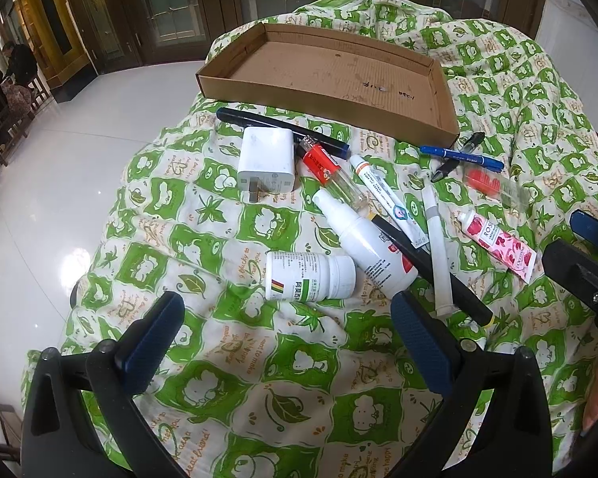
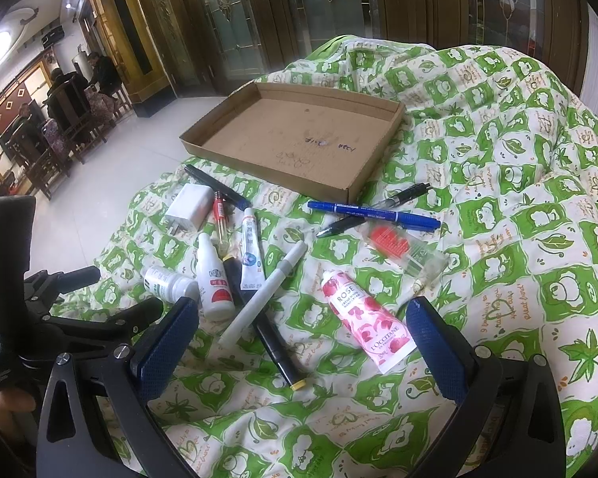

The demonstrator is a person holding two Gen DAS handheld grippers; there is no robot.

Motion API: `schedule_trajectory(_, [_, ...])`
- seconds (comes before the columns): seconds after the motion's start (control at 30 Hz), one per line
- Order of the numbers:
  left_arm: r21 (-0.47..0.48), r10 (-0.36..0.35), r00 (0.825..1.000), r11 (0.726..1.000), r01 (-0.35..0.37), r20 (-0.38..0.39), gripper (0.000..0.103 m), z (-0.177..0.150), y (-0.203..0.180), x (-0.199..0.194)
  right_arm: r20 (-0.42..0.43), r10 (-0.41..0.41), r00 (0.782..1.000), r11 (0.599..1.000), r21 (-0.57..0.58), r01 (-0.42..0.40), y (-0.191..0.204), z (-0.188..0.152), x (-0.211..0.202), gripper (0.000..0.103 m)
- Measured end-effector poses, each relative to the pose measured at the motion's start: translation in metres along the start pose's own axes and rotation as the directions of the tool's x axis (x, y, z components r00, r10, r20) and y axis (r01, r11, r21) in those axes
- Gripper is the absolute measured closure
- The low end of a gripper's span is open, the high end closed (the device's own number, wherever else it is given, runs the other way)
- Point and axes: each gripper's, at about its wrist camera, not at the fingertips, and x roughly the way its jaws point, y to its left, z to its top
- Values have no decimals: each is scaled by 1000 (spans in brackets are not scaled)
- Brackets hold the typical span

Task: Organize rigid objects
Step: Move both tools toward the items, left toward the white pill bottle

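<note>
tray (image 1: 327,95): matt cardboard | quilt (image 1: 227,342): printed cloth | floor (image 1: 79,151): glossy tile

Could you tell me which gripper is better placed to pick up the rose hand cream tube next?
The right gripper: it is open and the rose hand cream tube lies between its fingers. The left gripper, also open, faces the white pill bottle instead.

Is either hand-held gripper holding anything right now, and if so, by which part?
Nothing is held. The left hand-held gripper and the right hand-held gripper are both open above the quilt, with no item between the fingers.
</note>
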Motion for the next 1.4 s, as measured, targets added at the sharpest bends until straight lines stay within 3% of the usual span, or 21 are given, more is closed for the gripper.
schedule_trajectory(0.27, [2, 1, 1000, 1000, -1, -10, 0, -1, -1, 3, 0, 3, 1000, 1000, 2, -3, 1, 1, -1, 1])
schedule_trajectory(0.37, [9, -8, 998, 1000, 9, -55, 0, 2, -3, 9, -15, 6, 1000, 1000, 9, -6, 1, 3, 0, 1])
schedule_trajectory(0.53, [95, -102, 983, 989, 117, -152, 0, 14, -7, 16, -31, 18, 999, 1000, 26, -17, -5, 7, -1, 1])
schedule_trajectory(0.7, [235, -28, 980, 969, 75, -196, 0, 21, -11, 26, -41, 15, 999, 999, 40, -13, -11, 9, 2, 1])
schedule_trajectory(0.77, [246, -25, 976, 966, 80, -217, 0, 20, -12, 33, -33, 13, 999, 999, 40, -12, -12, 10, 5, 1])
schedule_trajectory(0.87, [220, -49, 967, 970, 106, -249, 0, 20, -16, 42, -12, 23, 1000, 999, 41, -22, -13, 10, 6, 1])
schedule_trajectory(1.03, [146, -102, 968, 980, 138, -230, 0, 33, -22, 46, -20, 12, 1000, 999, 33, -11, -13, 10, 8, 1])
schedule_trajectory(1.17, [129, -50, 962, 988, 87, -268, 0, 37, -26, 62, -24, 5, 1000, 1000, 29, -4, -12, 9, 9, 1])
schedule_trajectory(1.37, [76, -48, 958, 995, 72, -281, 14, 39, -18, 67, -48, -7, 999, 1000, 24, 8, -12, 9, 13, 1])
schedule_trajectory(1.4, [75, -43, 958, 995, 68, -285, 21, 39, -19, 68, -53, -13, 999, 1000, 21, 14, -11, 9, 15, 1])
